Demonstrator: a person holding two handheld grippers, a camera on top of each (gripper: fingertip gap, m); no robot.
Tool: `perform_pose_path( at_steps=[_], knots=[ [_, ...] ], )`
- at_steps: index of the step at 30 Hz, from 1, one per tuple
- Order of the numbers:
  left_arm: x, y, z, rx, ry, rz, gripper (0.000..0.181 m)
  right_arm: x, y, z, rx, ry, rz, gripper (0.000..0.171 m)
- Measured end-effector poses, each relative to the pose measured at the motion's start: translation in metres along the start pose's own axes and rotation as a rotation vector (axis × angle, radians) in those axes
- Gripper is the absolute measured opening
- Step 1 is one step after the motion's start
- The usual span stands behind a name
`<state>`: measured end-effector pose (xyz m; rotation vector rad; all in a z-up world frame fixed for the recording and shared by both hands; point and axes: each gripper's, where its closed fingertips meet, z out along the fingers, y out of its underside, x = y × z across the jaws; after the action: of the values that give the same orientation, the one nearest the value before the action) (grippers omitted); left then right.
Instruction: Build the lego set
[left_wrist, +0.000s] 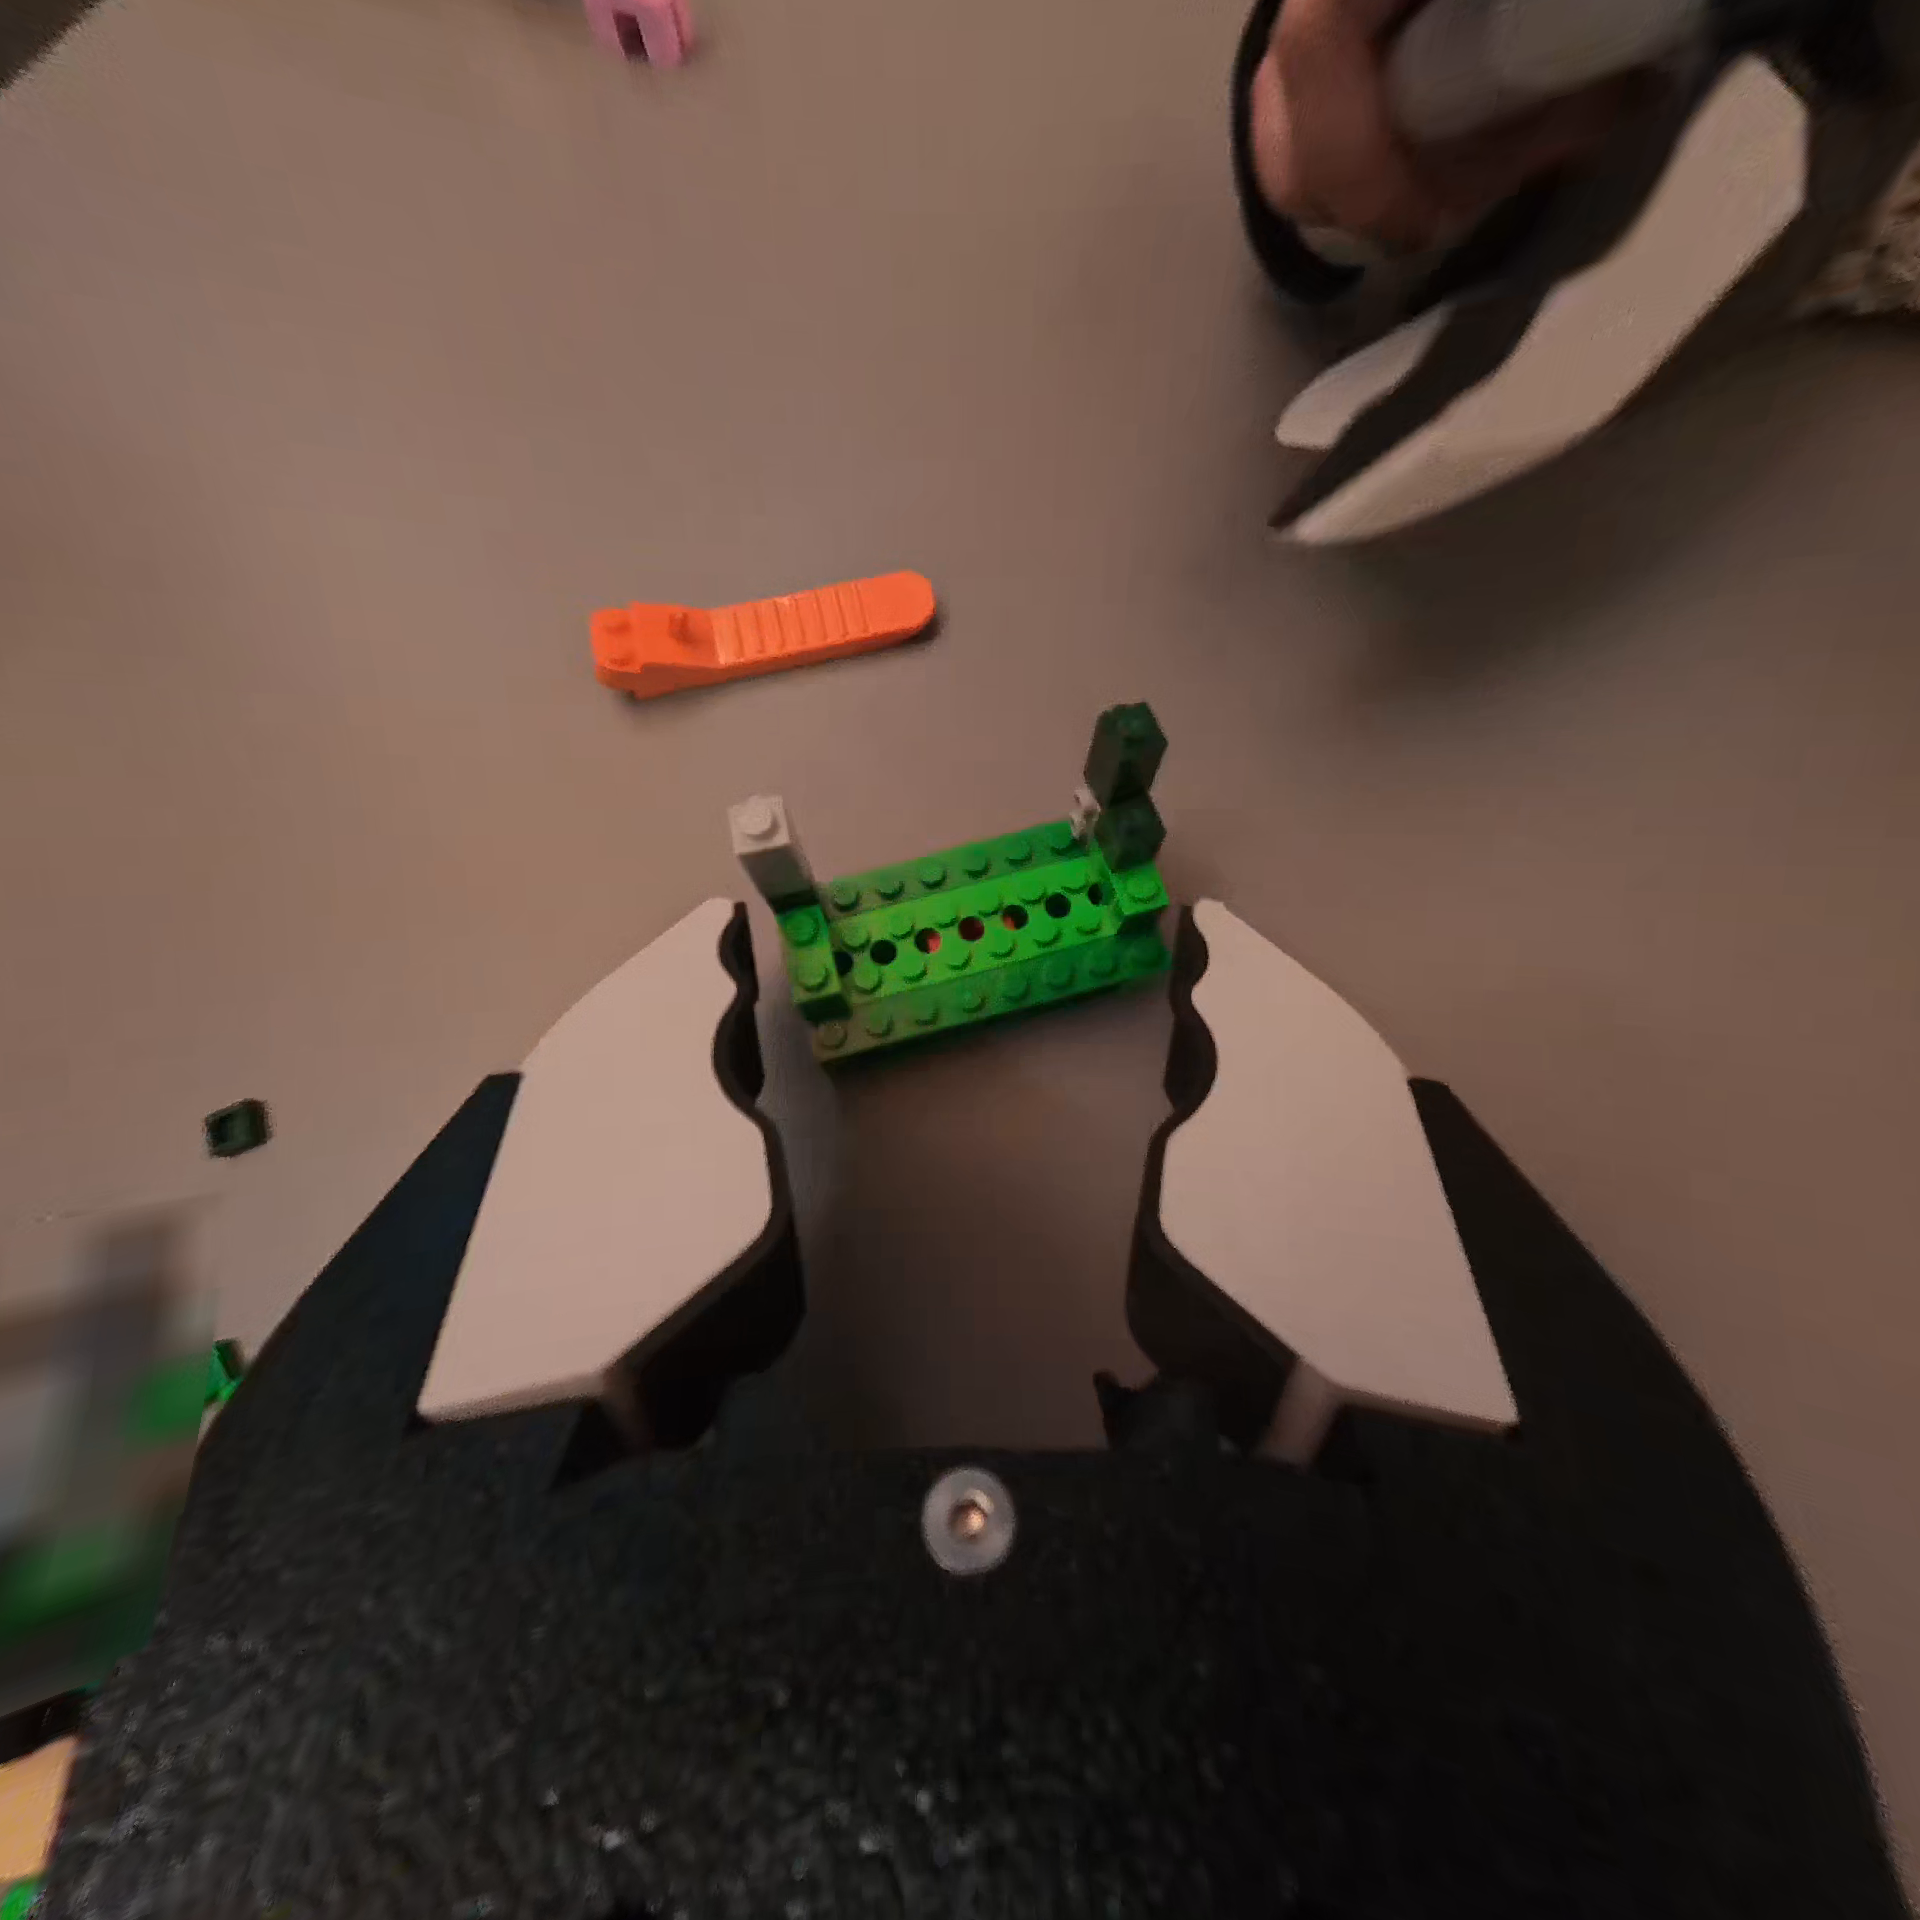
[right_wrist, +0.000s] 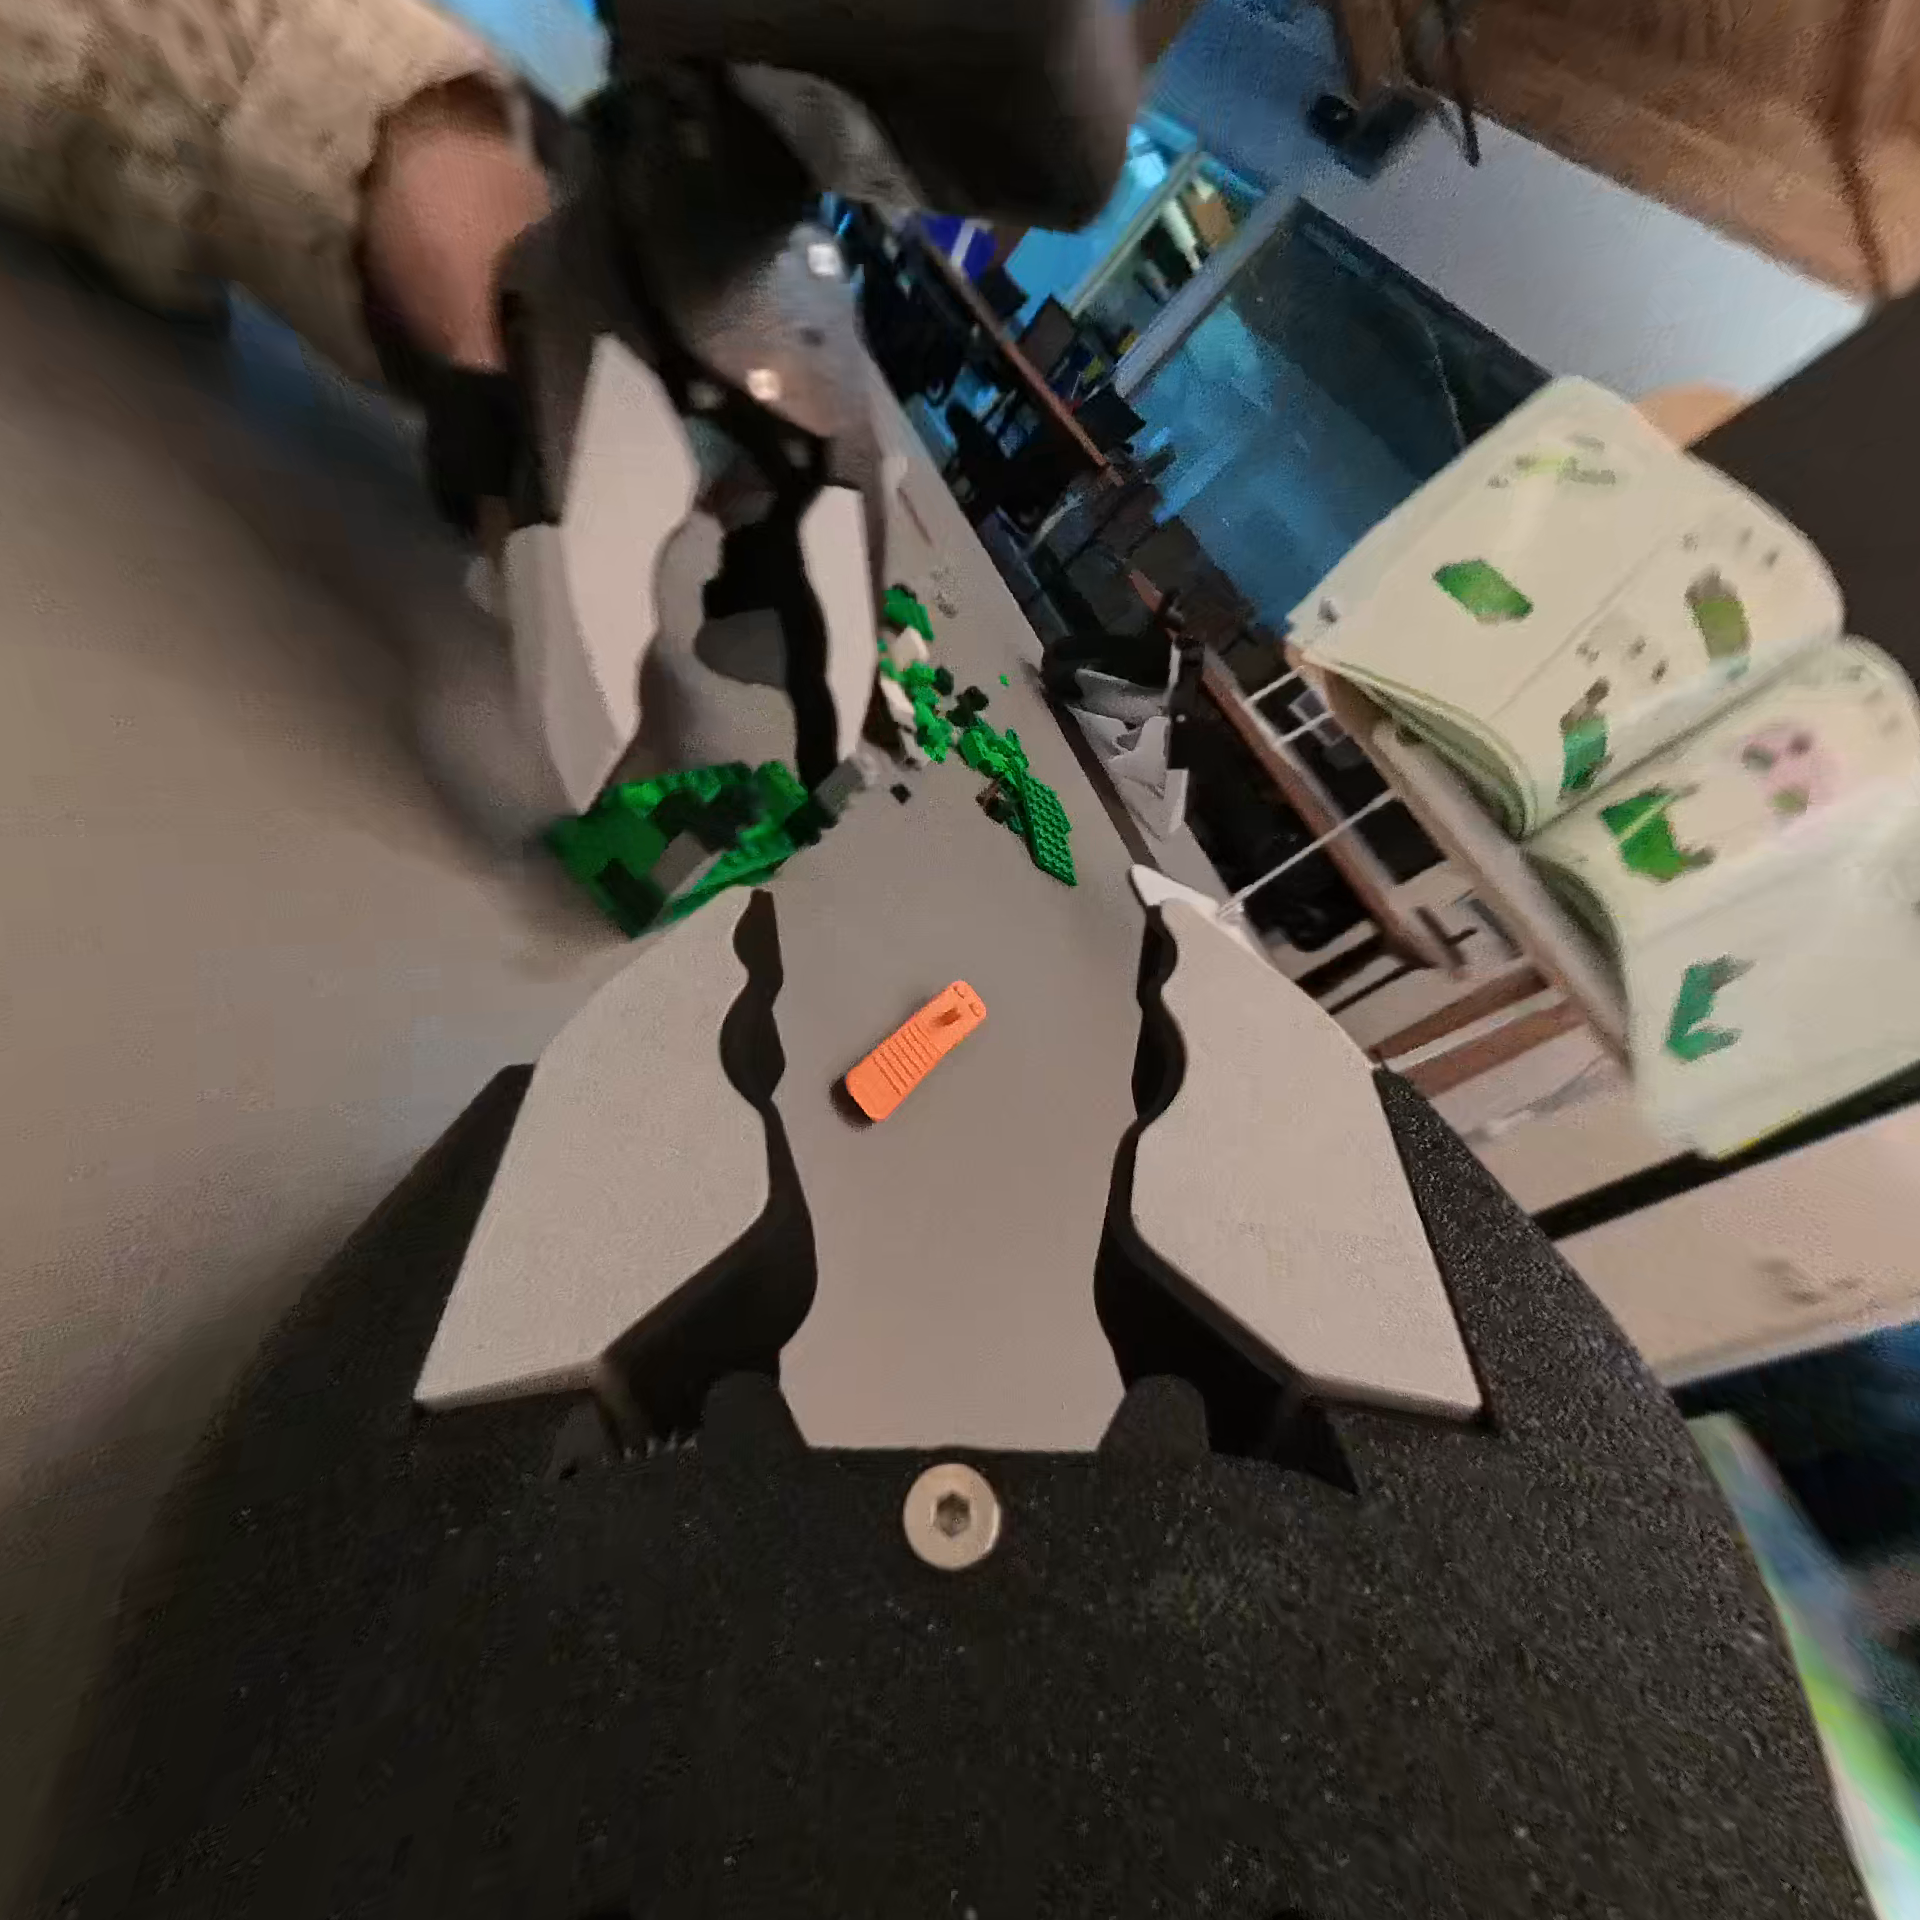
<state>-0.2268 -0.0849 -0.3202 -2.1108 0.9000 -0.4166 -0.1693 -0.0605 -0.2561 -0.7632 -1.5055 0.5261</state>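
Observation:
A green lego build (left_wrist: 977, 940) stands on the grey table (left_wrist: 416, 416), with a grey post (left_wrist: 767, 847) at its left end and a dark green stack (left_wrist: 1125, 774) at its right end. My left gripper (left_wrist: 961, 920) is open around the build's two ends, with a gap at each pad. It also shows in the right wrist view (right_wrist: 717, 769), above the build (right_wrist: 665, 831). My right gripper (right_wrist: 956, 899) is open and empty, held off above the table. In the left wrist view it (left_wrist: 1294, 478) hangs at the upper right, a hand behind it.
An orange brick separator (left_wrist: 764, 629) lies beyond the build and shows between my right fingers (right_wrist: 914, 1049). A small dark green piece (left_wrist: 237, 1127) lies left and a pink piece (left_wrist: 639, 31) far back. Loose green bricks (right_wrist: 966, 727), a green plate (right_wrist: 1049, 821) and an open booklet (right_wrist: 1610, 675) sit near the table edge.

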Motion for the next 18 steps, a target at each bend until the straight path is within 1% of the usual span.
perform_pose_path(
  at_steps=[4, 7, 9, 12, 16, 18],
  knots=[
    [-0.002, 0.005, -0.008, 0.028, 0.022, -0.024, 0.078, 0.027, 0.011, 0.012, 0.067, 0.01, 0.229, 0.066],
    [-0.013, -0.002, -0.016, 0.08, -0.028, -0.021, 0.085, 0.048, 0.015, 0.028, 0.119, 0.033, 0.333, 0.066],
    [-0.02, -0.009, -0.022, 0.138, -0.08, 0.004, 0.089, 0.059, 0.015, 0.037, 0.163, 0.047, 0.371, 0.064],
    [-0.024, -0.016, -0.027, 0.196, -0.132, 0.077, 0.095, 0.063, 0.016, 0.042, 0.186, 0.028, 0.403, 0.064],
    [-0.011, -0.024, -0.028, 0.268, -0.118, 0.217, 0.098, 0.062, 0.007, 0.029, 0.236, 0.028, 0.414, 0.059],
    [-0.001, -0.031, -0.033, 0.335, -0.103, 0.314, 0.094, 0.062, 0.005, 0.026, 0.248, 0.028, 0.419, 0.057]
  ],
)
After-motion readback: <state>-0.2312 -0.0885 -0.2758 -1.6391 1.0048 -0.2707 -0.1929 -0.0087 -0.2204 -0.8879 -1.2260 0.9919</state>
